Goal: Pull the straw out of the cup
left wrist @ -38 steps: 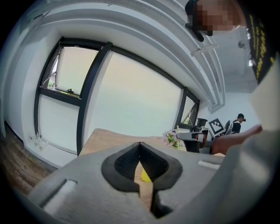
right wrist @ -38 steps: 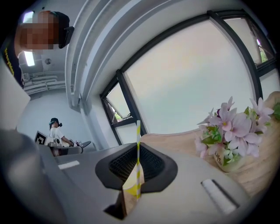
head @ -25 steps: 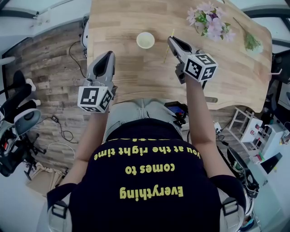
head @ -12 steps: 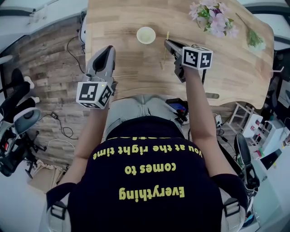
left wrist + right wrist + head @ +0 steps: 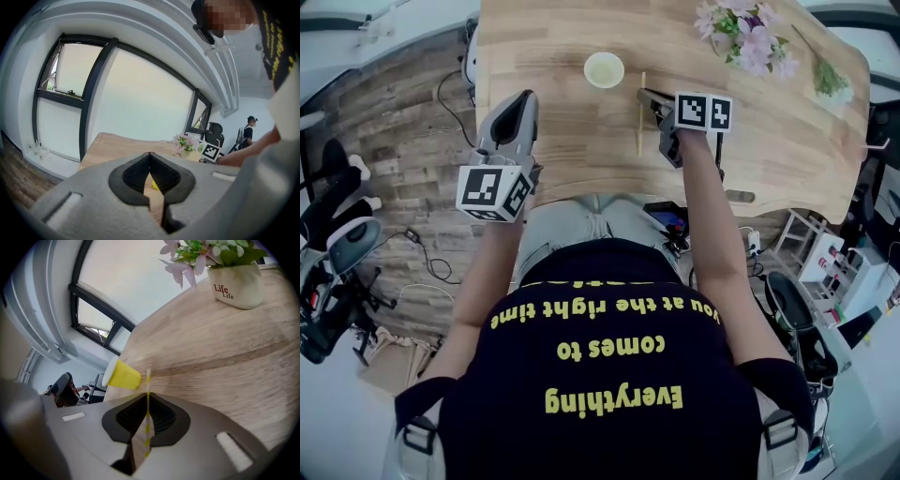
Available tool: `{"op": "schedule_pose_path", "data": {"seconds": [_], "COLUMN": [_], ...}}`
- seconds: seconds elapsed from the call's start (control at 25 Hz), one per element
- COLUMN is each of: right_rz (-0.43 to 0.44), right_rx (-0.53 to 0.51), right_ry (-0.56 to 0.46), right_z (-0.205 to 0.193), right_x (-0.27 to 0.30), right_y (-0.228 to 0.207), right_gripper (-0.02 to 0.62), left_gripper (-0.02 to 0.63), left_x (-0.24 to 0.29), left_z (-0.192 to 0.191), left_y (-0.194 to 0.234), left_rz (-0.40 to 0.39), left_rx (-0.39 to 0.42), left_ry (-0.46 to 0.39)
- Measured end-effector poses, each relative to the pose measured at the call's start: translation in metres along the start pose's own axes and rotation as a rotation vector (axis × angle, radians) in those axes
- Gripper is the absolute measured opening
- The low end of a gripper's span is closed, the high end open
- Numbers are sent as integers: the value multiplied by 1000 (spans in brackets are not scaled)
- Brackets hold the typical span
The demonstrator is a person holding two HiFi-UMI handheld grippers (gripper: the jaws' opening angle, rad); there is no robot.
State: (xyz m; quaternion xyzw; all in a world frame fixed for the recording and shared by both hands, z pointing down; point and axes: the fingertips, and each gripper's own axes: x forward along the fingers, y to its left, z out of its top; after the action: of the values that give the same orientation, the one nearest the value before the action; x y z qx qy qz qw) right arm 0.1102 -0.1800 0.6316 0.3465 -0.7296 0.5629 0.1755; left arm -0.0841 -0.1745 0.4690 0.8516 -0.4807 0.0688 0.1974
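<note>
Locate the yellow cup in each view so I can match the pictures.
Head view: cup top centre on the table, left of the straw.
Left gripper view: only a yellow sliver of cup, low centre, through the jaws' gap.
Right gripper view: cup left of centre, just beyond the jaws.
Shared landmark: potted flowers, in all three.

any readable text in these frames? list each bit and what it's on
"Everything comes to you at the right time": yellow print on the person's black T-shirt, upside down in the head view.
"Life", printed twice: on the white flower pot, right gripper view.
Marker cubes: black-and-white patterns only, no words.
Nothing else is readable.
</note>
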Motion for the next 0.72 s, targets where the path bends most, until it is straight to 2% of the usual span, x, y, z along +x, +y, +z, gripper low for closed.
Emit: {"op": "schedule_pose_path", "data": {"seconds": [0.4,0.72], "right_rz": [-12,-56], "right_rx": [33,18], "right_ry": [7,-35], "right_z": [-3,5], "right_x": [7,5], "right_y": [-11,-17], "right_gripper": [25,28], "left_gripper": [2,2], "left_x": [4,2], "left_z": [-3,-2], "left_y": [3,8], "left_rz": [3,16], "left_rx": [-3,-22], "left_ry": [9,4]}}
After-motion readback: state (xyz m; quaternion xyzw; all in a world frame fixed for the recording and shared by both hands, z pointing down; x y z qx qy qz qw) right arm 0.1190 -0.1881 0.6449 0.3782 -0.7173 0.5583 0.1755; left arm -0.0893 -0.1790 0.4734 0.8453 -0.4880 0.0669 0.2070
